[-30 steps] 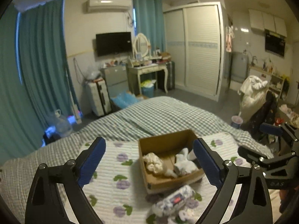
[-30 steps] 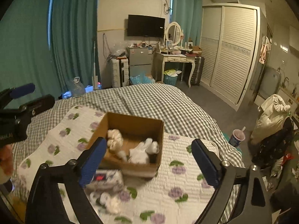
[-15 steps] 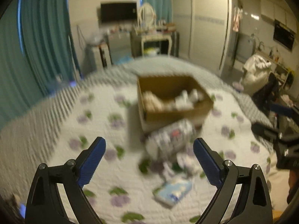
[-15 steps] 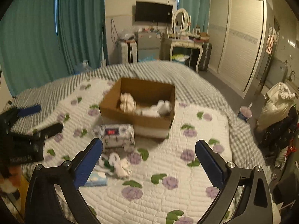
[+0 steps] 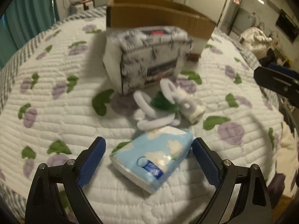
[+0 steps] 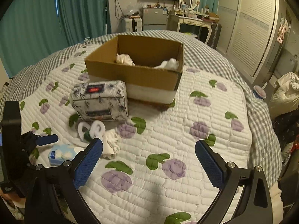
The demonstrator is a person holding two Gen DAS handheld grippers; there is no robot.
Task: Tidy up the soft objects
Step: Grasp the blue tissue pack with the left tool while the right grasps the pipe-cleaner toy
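Observation:
A light-blue tissue pack point(image 5: 155, 158) lies on the quilt between the open fingers of my left gripper point(image 5: 148, 160), not gripped; it also shows in the right wrist view point(image 6: 59, 154). Beyond it lie white soft rings and a rolled cloth point(image 5: 164, 104), then a grey patterned tissue block point(image 5: 149, 57) leaning against the cardboard box point(image 5: 158, 16). In the right wrist view the box point(image 6: 130, 74) holds white soft items point(image 6: 169, 63). My right gripper point(image 6: 148, 160) is open and empty above bare quilt. The left gripper point(image 6: 37, 140) shows at the left edge there.
A floral quilt point(image 6: 186, 121) covers the bed, over a checked blanket point(image 6: 214, 56). Behind the bed are teal curtains point(image 6: 46, 18), a TV, a dressing table point(image 6: 190, 18) and a wardrobe point(image 6: 252, 28). A chair with clothes point(image 6: 286, 93) stands at the right.
Both grippers have tilted down and come lower toward the bed. The left one has dropped close to the quilt, its open fingers now either side of the blue tissue pack.

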